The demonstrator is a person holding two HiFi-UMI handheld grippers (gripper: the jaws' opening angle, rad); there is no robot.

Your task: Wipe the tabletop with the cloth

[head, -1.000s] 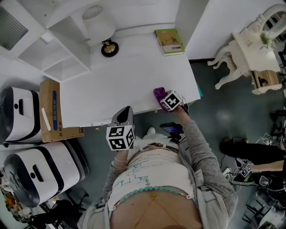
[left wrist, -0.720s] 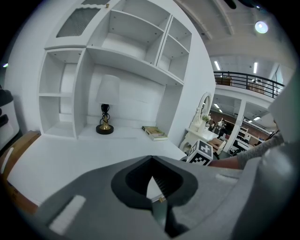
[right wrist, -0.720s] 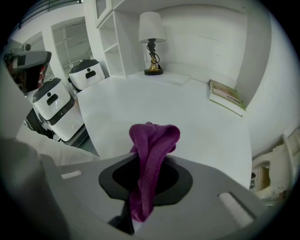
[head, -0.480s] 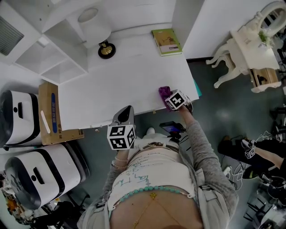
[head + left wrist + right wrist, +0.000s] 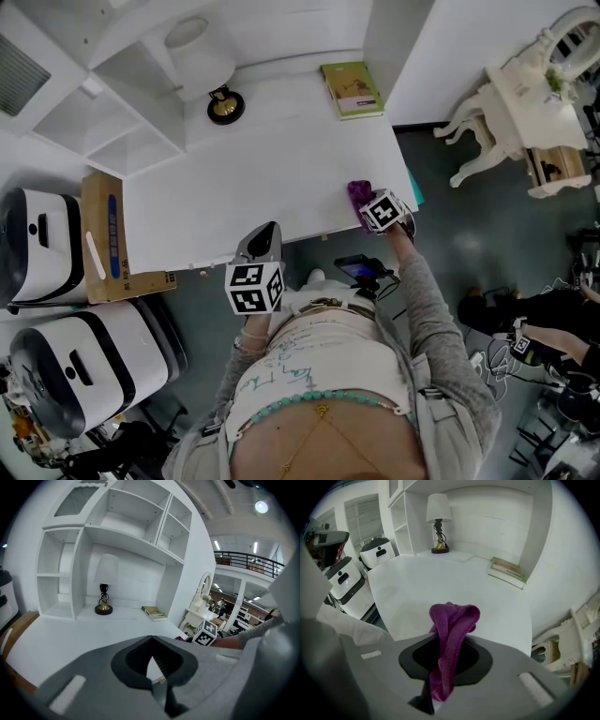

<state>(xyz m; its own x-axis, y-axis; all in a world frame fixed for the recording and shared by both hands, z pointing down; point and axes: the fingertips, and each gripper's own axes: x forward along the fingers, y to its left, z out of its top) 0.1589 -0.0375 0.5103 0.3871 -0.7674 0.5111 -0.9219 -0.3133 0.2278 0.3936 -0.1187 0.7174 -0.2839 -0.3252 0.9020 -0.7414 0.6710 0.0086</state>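
**Right claw** (image 5: 439, 670): pinching a purple cloth (image 5: 453, 618). A bunched fold stands up above the jaws and a strand runs down between them. In the head view this claw (image 5: 367, 202) presses the cloth (image 5: 358, 193) onto the white surface (image 5: 253, 178) by the near right corner. The arm reaches forward from a grey sleeve (image 5: 422, 309).

**Left claw** (image 5: 153, 670): jaws pressed together, nothing between them. In the head view it (image 5: 263, 238) is held at the near edge, left of the cloth and well apart from it.

**Surface:** a green book (image 5: 352, 89) lies at the far right corner. A lamp (image 5: 208, 66) stands at the far edge beside white shelving (image 5: 112, 103).

**Room:** a cardboard box (image 5: 105, 230) sits against the left edge. White machines (image 5: 42, 239) are on the floor beyond it, and a white ornate table (image 5: 525, 103) is to the right.

**View differences:** only the left gripper view shows a railed upper gallery (image 5: 248, 562) and ceiling lights. It also catches the right claw's marker cube (image 5: 205, 633). Only the right gripper view shows the cloth inside the jaws.
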